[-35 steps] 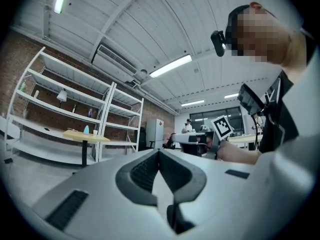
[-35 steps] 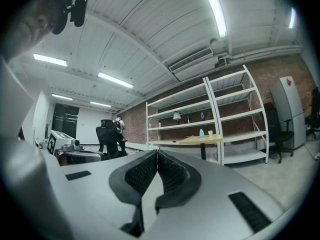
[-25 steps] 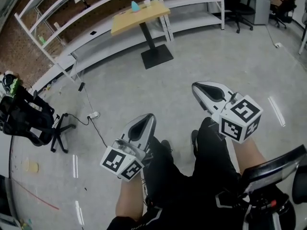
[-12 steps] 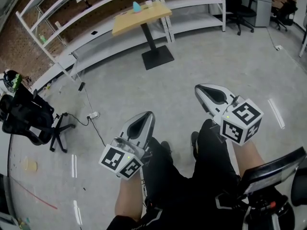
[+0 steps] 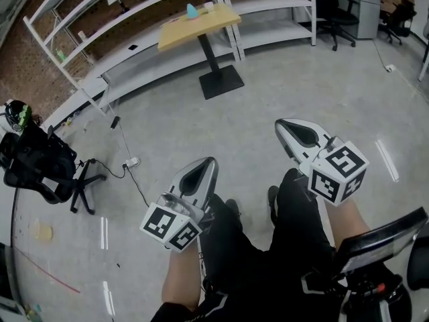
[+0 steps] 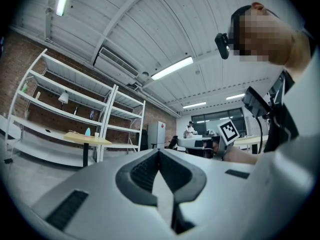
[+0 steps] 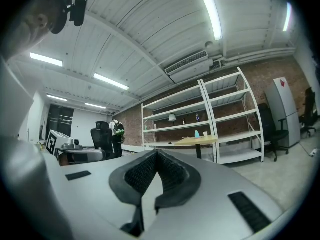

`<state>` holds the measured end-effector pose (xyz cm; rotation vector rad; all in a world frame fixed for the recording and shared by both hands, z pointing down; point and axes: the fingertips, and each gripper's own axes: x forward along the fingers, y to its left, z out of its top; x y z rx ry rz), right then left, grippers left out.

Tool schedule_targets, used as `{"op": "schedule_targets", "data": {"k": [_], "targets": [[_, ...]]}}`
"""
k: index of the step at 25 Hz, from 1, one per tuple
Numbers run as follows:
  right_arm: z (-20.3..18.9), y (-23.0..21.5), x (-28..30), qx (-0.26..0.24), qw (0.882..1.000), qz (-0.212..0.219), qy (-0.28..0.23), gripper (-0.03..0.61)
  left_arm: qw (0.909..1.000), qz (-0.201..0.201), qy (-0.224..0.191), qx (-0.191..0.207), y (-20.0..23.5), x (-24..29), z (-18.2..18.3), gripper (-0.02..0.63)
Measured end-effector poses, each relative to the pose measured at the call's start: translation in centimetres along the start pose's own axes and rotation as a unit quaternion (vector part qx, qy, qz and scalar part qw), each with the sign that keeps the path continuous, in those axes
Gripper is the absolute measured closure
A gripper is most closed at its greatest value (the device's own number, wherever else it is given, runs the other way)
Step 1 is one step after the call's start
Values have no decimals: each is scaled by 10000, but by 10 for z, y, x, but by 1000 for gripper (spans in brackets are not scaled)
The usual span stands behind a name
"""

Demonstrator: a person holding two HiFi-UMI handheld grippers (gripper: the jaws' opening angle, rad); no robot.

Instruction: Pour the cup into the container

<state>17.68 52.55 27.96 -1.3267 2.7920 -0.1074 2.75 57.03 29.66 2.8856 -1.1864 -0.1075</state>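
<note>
Far off, cup (image 5: 208, 5) stands upright on table (image 5: 201, 27).

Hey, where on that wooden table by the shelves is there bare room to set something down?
The near half of the wooden table, along the edge facing you, looks bare. The far edge by the shelving is the crowded part: a teal object and a white cup stand there close together. The table's left end is too small to judge.
</note>
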Motion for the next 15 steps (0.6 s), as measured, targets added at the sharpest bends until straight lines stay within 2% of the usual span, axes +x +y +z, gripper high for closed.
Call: {"op": "schedule_targets", "data": {"k": [15], "targets": [[2, -2, -4, -43, 10000, -52, -46, 578, 10000, -30, 15, 54, -4, 1, -3, 613]]}}
